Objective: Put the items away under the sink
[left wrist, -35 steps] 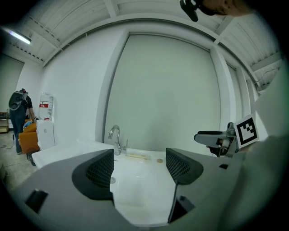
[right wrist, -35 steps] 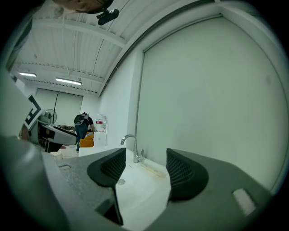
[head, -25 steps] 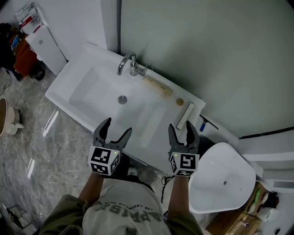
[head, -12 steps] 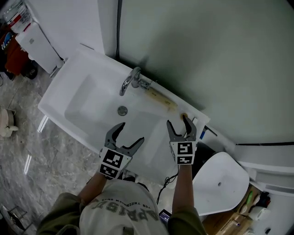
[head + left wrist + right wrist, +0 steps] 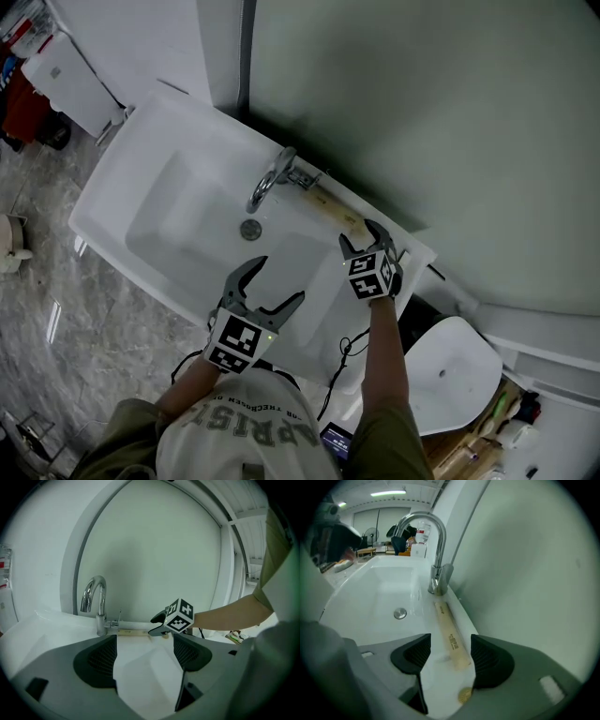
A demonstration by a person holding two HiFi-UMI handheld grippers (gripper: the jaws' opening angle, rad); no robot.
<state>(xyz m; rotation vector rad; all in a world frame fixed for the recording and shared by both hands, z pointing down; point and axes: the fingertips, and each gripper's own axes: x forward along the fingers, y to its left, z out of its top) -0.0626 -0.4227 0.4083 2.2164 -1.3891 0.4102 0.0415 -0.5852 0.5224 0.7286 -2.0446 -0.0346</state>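
A long tan wooden stick [image 5: 330, 207] lies along the back ledge of the white sink [image 5: 159, 197], right of the chrome faucet [image 5: 270, 178]. My right gripper [image 5: 365, 237] hovers open over the stick's right end. In the right gripper view the stick [image 5: 450, 637] runs between the open jaws [image 5: 446, 656], and a small round gold piece [image 5: 464, 695] lies just short of it. My left gripper [image 5: 277, 281] is open and empty over the basin's front edge. The left gripper view shows the faucet [image 5: 96, 604], the stick [image 5: 133, 632] and the right gripper's marker cube [image 5: 179, 616].
The basin's drain [image 5: 250, 228] sits below the faucet. A white rounded seat or lid [image 5: 452, 375] stands right of the sink. A white cabinet [image 5: 64, 80] is at the far left on the marble floor [image 5: 56, 309]. A pale green wall backs the sink.
My right gripper has travelled forward from the sink's front to the back ledge, over the stick's end. The left gripper shifted a little right, still open.
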